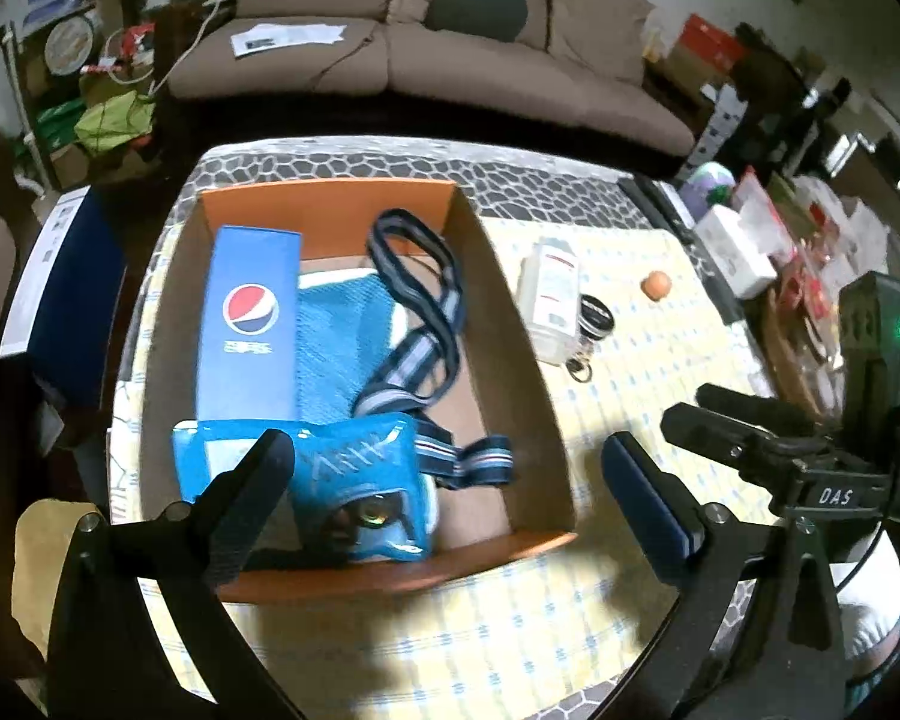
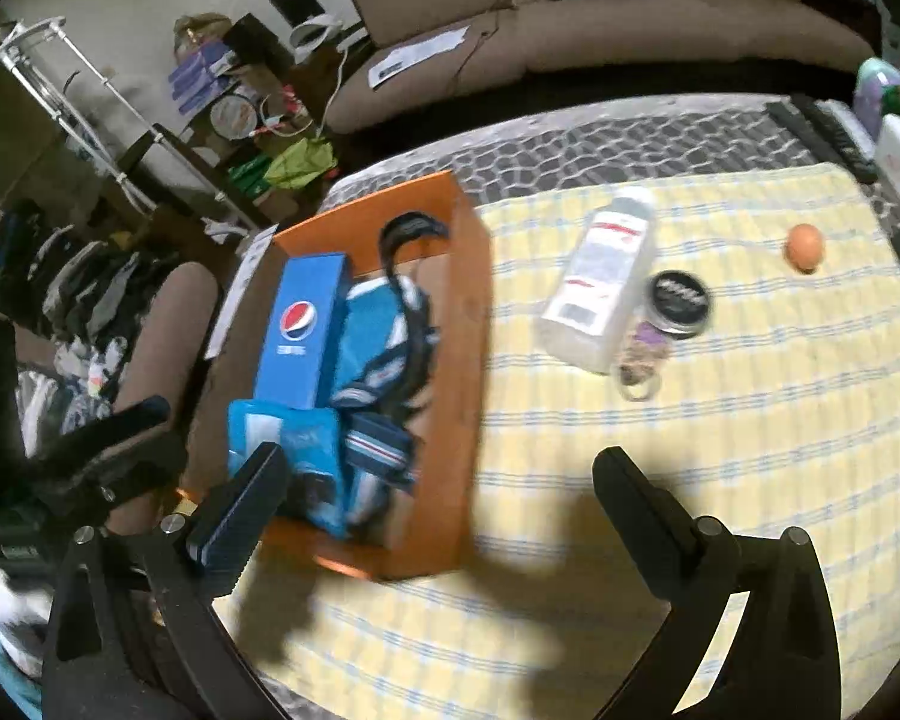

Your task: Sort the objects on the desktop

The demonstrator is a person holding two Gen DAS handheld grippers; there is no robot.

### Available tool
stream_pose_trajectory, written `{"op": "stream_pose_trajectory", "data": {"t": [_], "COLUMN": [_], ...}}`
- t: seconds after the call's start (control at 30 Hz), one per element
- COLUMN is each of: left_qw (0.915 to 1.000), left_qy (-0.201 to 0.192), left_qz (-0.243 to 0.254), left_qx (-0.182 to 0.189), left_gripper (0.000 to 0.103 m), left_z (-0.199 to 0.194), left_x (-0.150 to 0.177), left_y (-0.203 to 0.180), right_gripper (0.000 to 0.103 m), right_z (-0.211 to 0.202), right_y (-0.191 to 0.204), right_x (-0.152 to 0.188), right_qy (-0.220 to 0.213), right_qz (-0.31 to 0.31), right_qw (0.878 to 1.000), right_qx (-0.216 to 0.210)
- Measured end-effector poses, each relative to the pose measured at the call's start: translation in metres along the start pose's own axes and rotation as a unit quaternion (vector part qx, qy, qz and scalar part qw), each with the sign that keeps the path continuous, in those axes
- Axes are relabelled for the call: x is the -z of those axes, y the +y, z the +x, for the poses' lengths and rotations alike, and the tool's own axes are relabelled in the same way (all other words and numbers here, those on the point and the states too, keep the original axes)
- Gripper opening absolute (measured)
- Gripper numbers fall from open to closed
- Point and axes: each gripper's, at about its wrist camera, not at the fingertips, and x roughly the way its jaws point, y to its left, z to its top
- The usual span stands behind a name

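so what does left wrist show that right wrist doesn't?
Left wrist only: the right gripper from the side with a green light, and a dark blue box left of the table.
Right wrist only: a white metal rack and piled clothes at far left.
Both: orange box holding the Pepsi carton, white bottle, black tin, orange ball. Both grippers are open.

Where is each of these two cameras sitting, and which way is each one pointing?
Left wrist: sits on the left gripper, looking down over the orange box; its own open fingers show, plus the right gripper at right.
Right wrist: sits on the right gripper, facing down at the yellow checked cloth right of the box; its open fingers show, the left gripper at left.
Shared: box, Pepsi carton, white bottle, orange ball, sofa.
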Motion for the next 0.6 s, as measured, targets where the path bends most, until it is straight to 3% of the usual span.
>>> {"op": "stream_pose_trajectory", "data": {"t": [0.3,0.6], "left_qw": [0.9993,0.9925], "left_qy": [0.012,0.047], "left_qz": [0.034,0.112], "left_qx": [0.005,-0.009], "left_gripper": [0.103,0.103], "left_z": [0.03,0.082], "left_x": [0.004,-0.009], "left_y": [-0.051,-0.112], "right_gripper": [0.103,0.103], "right_z": [-0.027,-0.024], "right_y": [-0.064,-0.106], "right_x": [0.035,0.05], "right_qy": [-0.038,-0.056], "right_qz": [-0.009,-0.005], "right_qw": [0.996,0.992], "right_qx": [0.08,0.112]}}
